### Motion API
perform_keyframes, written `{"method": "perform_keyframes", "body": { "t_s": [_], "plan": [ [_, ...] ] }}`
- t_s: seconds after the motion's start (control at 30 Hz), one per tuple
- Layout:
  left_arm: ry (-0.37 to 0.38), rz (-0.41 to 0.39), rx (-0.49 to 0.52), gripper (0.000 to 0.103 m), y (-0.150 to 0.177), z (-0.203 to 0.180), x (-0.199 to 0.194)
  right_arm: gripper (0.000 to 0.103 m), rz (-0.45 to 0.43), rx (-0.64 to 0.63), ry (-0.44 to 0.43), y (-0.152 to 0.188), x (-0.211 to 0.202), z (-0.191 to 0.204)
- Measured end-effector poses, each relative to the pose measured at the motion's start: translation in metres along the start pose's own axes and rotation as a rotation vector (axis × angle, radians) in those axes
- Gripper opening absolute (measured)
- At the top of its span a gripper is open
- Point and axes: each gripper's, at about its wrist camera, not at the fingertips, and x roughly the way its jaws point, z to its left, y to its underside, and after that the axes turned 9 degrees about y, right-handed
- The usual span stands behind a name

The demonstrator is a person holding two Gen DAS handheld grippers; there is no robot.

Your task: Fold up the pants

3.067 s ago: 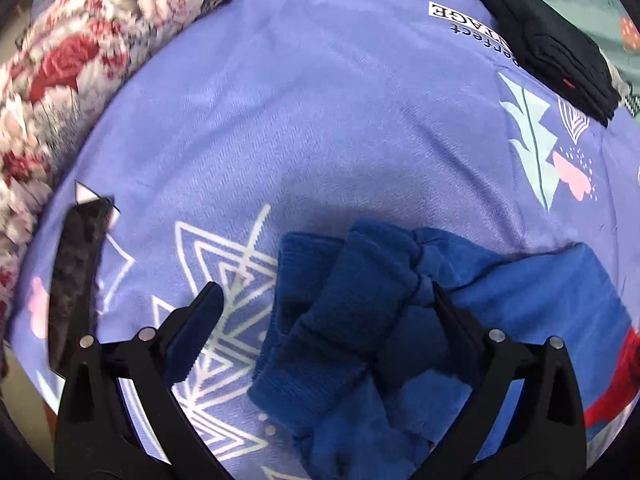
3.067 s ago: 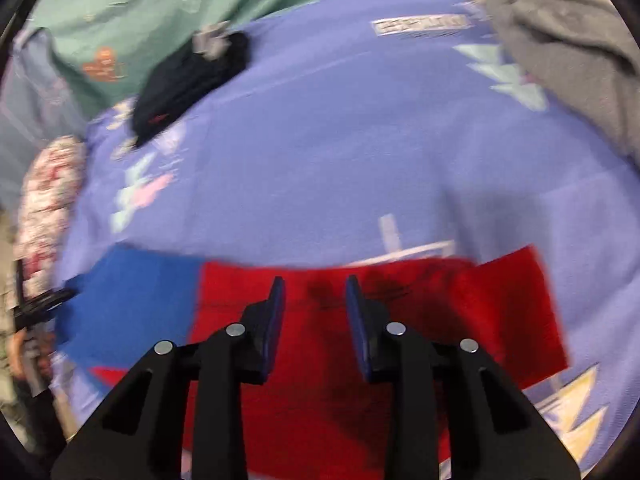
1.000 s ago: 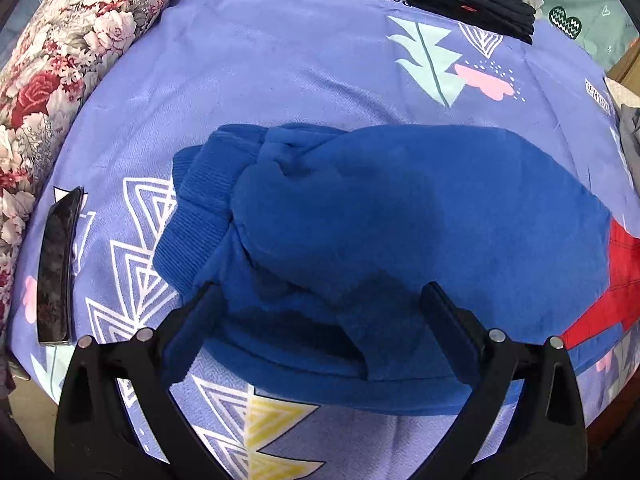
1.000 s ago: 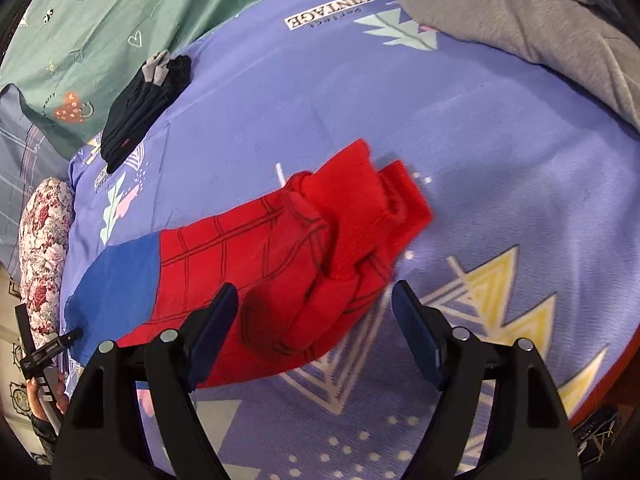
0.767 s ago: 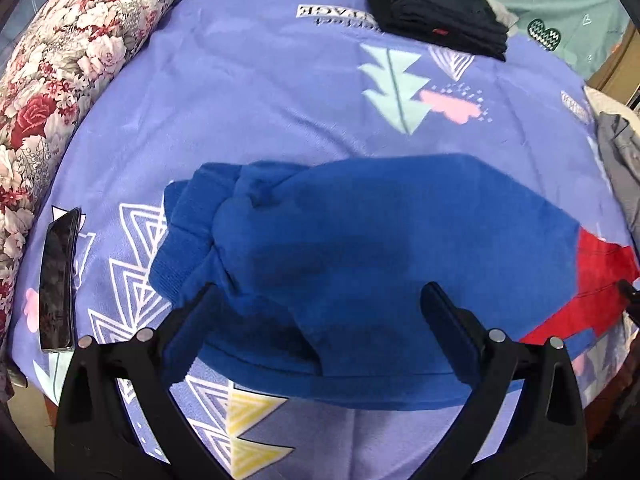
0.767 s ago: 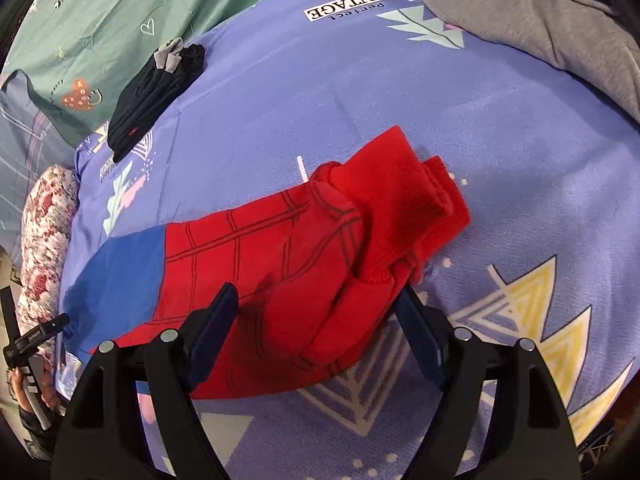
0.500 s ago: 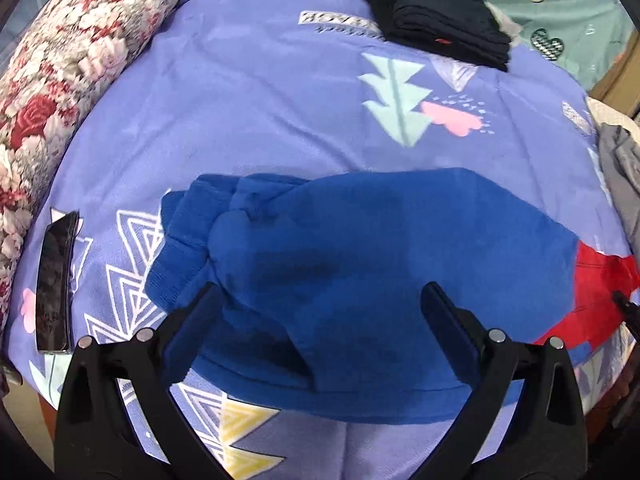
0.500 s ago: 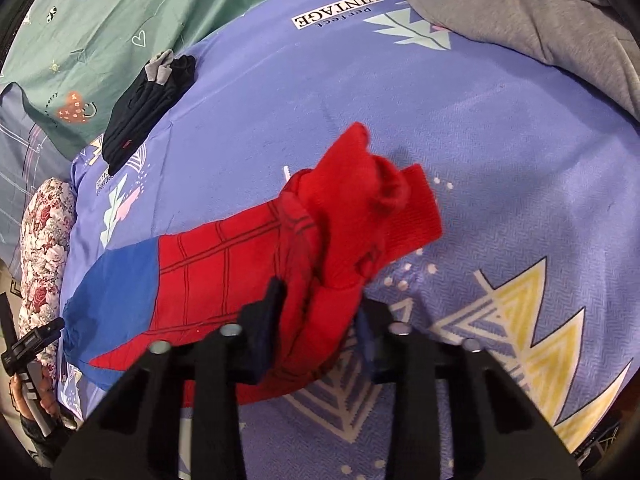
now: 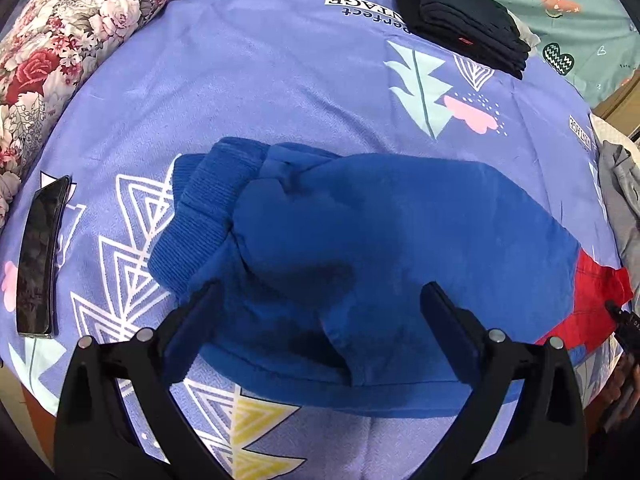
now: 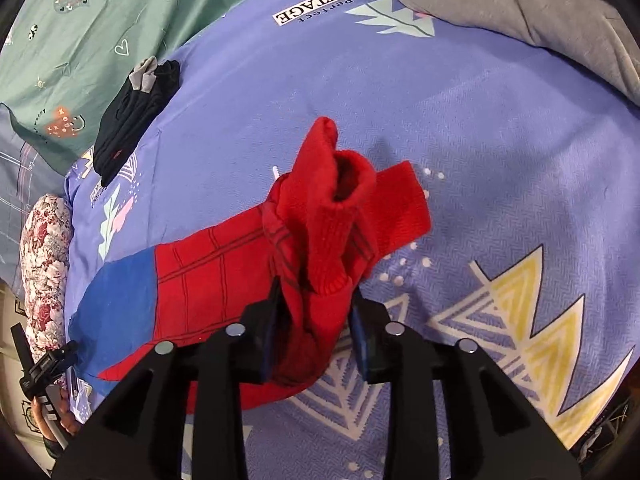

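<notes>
The pants lie across the purple bedsheet, blue at the waist end (image 9: 380,248) and red at the leg end (image 10: 224,276). In the left wrist view the blue ribbed waistband (image 9: 200,220) is bunched at the left. My left gripper (image 9: 316,316) is open just above the blue cloth, holding nothing. In the right wrist view my right gripper (image 10: 316,320) is shut on the bunched red leg cuffs (image 10: 340,208), which stand up from between the pads.
A black phone (image 9: 38,256) lies at the left bed edge. Folded black clothes (image 9: 464,20) sit at the far side, also in the right wrist view (image 10: 132,116). Grey clothing (image 10: 520,8) lies far right. A floral pillow (image 9: 60,40) borders the left.
My right gripper has closed on the red leg cuffs and bunched them upward. My left gripper let go of the waistband earlier and stays open above the blue end.
</notes>
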Motion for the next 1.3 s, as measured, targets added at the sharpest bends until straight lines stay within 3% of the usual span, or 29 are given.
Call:
{"method": "perform_keyframes", "body": {
  "t_s": [0.03,0.17,0.2,0.3,0.57,0.7,0.83,1.07,1.1,1.17,1.23,1.3],
  "plan": [
    [0.005,0.002,-0.002,0.100,0.000,0.001,0.001,0.046,-0.001,-0.005,0.007,0.000,-0.001,0.000],
    [0.014,0.005,-0.002,0.100,-0.001,0.002,0.003,0.047,0.003,-0.015,0.031,0.002,0.001,0.000],
    [0.011,0.007,0.000,0.100,-0.001,0.002,0.003,0.046,-0.003,-0.010,0.027,0.002,0.002,0.001],
    [0.014,0.011,-0.002,0.100,-0.003,0.002,0.003,0.017,0.000,-0.012,0.009,-0.001,0.006,0.005],
    [0.050,-0.045,0.002,0.100,-0.002,0.001,-0.021,0.013,-0.105,-0.083,-0.045,-0.015,-0.038,0.042],
    [0.077,-0.067,-0.004,0.100,0.002,0.007,-0.031,0.013,-0.132,-0.191,-0.135,-0.017,-0.059,0.096],
    [0.091,-0.081,-0.012,0.100,0.003,0.014,-0.039,0.013,-0.104,-0.328,-0.229,-0.012,-0.060,0.162],
    [0.070,-0.095,-0.024,0.100,0.006,0.029,-0.044,0.014,0.029,-0.584,-0.226,0.034,0.002,0.277],
    [0.072,-0.084,-0.026,0.100,0.007,0.031,-0.043,0.016,0.057,-0.602,-0.225,0.041,0.012,0.285],
    [0.071,-0.072,-0.034,0.100,0.009,0.033,-0.039,0.028,0.124,-0.651,-0.215,0.057,0.035,0.302],
    [0.067,-0.063,-0.040,0.100,0.010,0.035,-0.036,0.063,0.181,-0.729,-0.195,0.074,0.055,0.312],
    [0.069,-0.057,-0.042,0.100,0.011,0.034,-0.035,0.074,0.190,-0.775,-0.234,0.082,0.054,0.319]
  ]
}}
